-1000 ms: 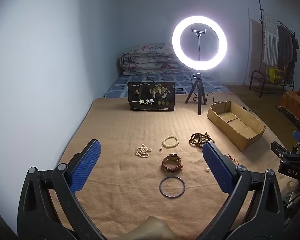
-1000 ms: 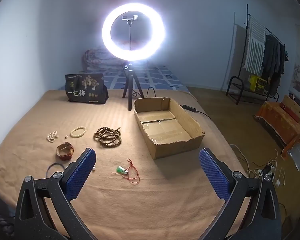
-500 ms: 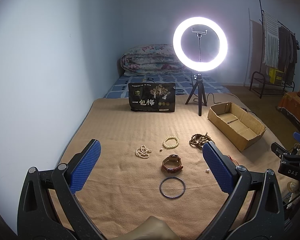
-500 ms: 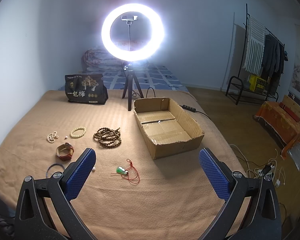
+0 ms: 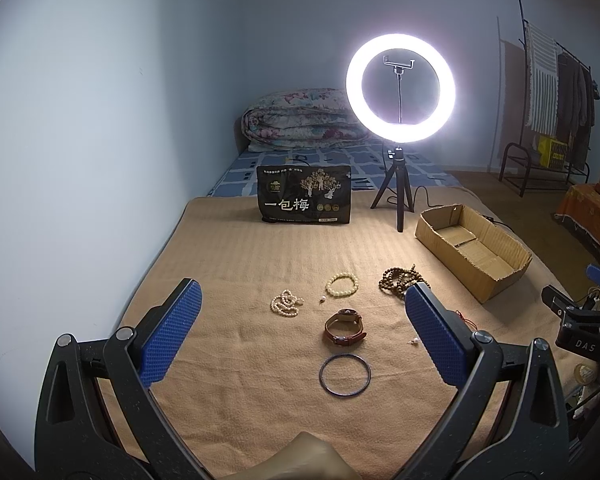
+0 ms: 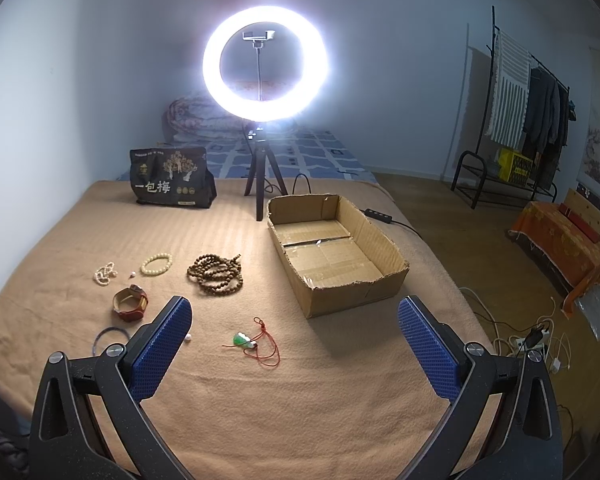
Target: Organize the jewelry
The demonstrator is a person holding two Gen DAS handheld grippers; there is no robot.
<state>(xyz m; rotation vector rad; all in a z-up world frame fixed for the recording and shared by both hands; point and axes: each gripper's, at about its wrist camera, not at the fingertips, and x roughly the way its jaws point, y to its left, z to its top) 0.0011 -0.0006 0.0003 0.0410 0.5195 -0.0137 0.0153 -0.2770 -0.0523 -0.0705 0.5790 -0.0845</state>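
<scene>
The jewelry is spread loose on a tan fleece blanket (image 6: 300,392) covering a bed. None of it is in the open brown cardboard box (image 6: 384,270), which stands empty at 1 o'clock in the right wrist view.

In the left wrist view, a thin dark metal bangle (image 5: 344,373) lies nearest. A brown leather-strap wristwatch (image 5: 344,332) lies just beyond it at 12 o'clock. A cream bead bracelet (image 5: 342,284) lies further on, a bunched strand of small white pearls (image 5: 285,303) at 11 o'clock, and a coiled string of brown wooden beads (image 5: 400,280) at 1 o'clock. In the right wrist view, a green jade pendant on a red cord (image 6: 245,341) lies at 12 o'clock, apart from the rest.

The left gripper (image 5: 303,334) and the right gripper (image 6: 295,348) are both held above the blanket with fingers spread wide, and nothing is held.

The step in hand is judged to be the first pickup. A single piece should be approached from above. The fingers should be closed across the band or the bead cluster, not on a trailing cord. The blanket is soft, so the fingers may be pressed in slightly to get under the thin bangle. Coiled strands should be lifted clear before transfer to the box.

A lit white ring light on a black tripod (image 6: 264,64) and a black printed snack bag (image 6: 171,180) stand at the far blanket edge. A folded floral quilt (image 5: 304,118) lies behind. A black clothes rack (image 6: 528,100) stands at 2 o'clock.
</scene>
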